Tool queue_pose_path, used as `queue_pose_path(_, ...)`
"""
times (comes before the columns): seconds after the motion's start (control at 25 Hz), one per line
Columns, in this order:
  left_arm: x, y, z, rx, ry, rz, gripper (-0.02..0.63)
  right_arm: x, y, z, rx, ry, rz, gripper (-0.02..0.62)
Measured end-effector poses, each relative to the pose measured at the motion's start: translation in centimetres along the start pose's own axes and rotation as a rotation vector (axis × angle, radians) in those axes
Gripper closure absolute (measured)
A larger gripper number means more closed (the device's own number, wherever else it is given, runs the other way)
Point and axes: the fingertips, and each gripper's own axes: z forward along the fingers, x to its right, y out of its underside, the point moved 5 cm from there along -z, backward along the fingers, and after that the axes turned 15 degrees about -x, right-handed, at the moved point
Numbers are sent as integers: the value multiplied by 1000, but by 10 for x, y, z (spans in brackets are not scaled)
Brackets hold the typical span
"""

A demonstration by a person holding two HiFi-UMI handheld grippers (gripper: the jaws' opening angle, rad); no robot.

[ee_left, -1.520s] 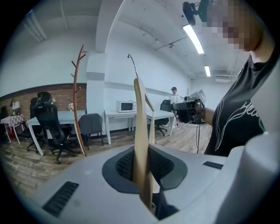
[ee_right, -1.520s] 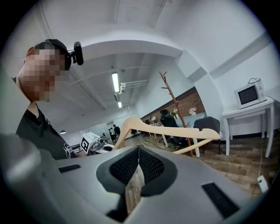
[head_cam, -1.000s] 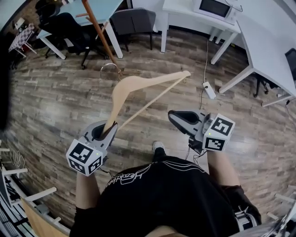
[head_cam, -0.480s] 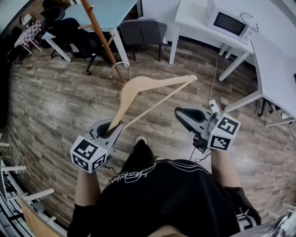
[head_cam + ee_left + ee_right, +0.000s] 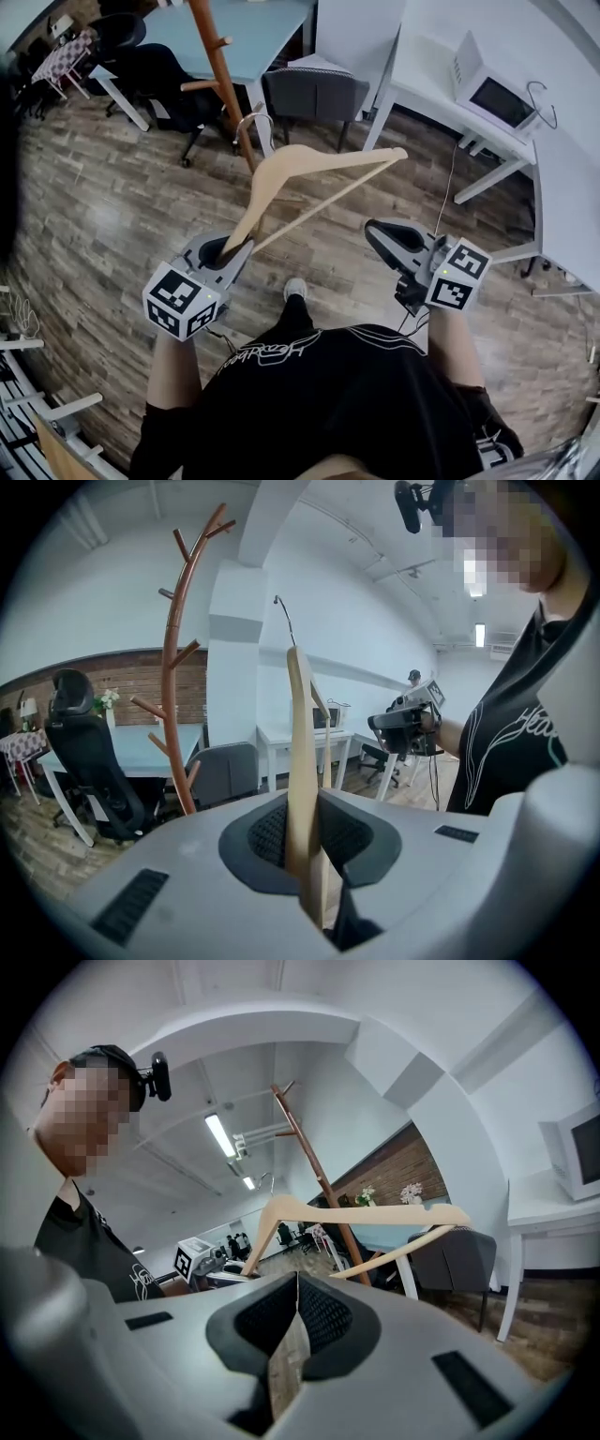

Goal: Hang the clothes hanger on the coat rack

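A pale wooden clothes hanger point(image 5: 323, 167) with a metal hook point(image 5: 251, 127) is held out over the floor. My left gripper point(image 5: 230, 251) is shut on the end of one of its arms, and in the left gripper view the wood point(image 5: 300, 761) stands upright between the pads. The hook hangs close to the brown wooden coat rack point(image 5: 217, 61), short of its pegs. The rack point(image 5: 173, 686) rises left of the hanger in that view. My right gripper point(image 5: 377, 231) is shut and empty, level with the left one and apart from the hanger point(image 5: 366, 1215).
A grey chair point(image 5: 317, 94) stands just behind the rack beside a blue table point(image 5: 253, 23). A black office chair point(image 5: 155, 75) is to the left. White desks with a microwave point(image 5: 499, 96) run along the right. Wood floor point(image 5: 103, 216) lies below.
Both grippers and the hanger have been carried forward across the floor. The coat rack, grey chair and desks are now much nearer, and the hook has come up beside the rack's pole.
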Motion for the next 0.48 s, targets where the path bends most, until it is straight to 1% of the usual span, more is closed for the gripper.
queue_pose_path(0.24,-96,-39,14,10,-18,46,569,49,-67,63,-2,2,-23,555)
queue_pose_path(0.36,-135,-50,18,10,-26,59,570,63,-86,88,-7,5,-34,555)
queue_pose_path(0.48,-162,-59,23,10,-26,58,571,73,-99,103,-9,10,-38,555)
